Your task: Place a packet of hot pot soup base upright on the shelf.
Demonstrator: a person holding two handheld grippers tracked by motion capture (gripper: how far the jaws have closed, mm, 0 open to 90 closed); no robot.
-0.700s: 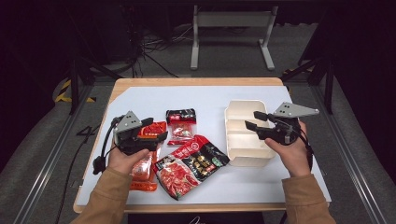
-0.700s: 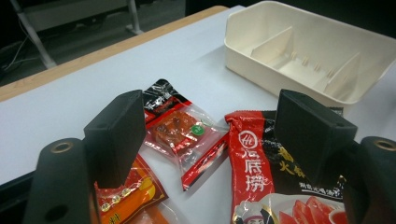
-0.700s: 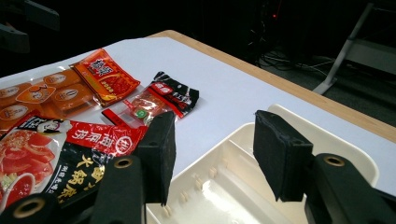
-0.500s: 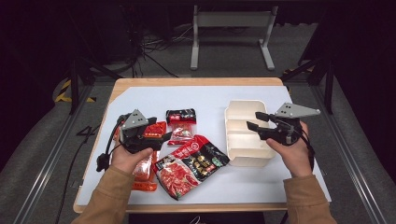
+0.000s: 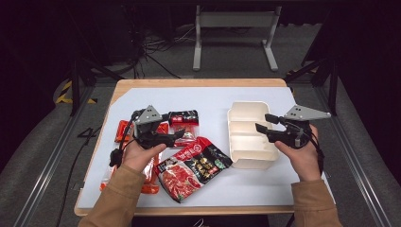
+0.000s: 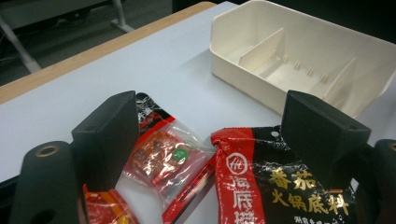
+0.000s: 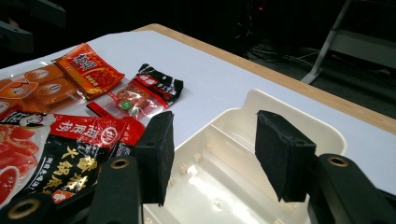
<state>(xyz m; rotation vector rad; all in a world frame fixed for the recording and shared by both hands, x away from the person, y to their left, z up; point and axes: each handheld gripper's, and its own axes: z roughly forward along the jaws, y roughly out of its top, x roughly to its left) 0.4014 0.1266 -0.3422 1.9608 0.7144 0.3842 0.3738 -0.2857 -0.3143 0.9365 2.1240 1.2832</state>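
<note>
We judge the small clear-and-red plastic snack packet (image 6: 163,161), lying left of the cream divided plastic tray (image 5: 250,137), light, crinkly and slippery, best pinched at its sealed edge by our open left hand-held gripper (image 5: 178,135).

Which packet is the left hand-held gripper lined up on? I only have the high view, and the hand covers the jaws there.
Observer: In the left gripper view the small clear sachet with a green dot lies between the open jaws, untouched.
Operator: Is anything else close to those jaws?
Observer: The big red and black soup base bag sits just in front of the other jaw, its printed top edge facing the camera.
Operator: And the right hand-held gripper, is it holding anything?
Observer: No. Its jaws stand open above the white tray, nothing between the pads.
Operator: Is the tray empty inside?
Observer: The compartments seen past the jaws hold nothing.
</note>
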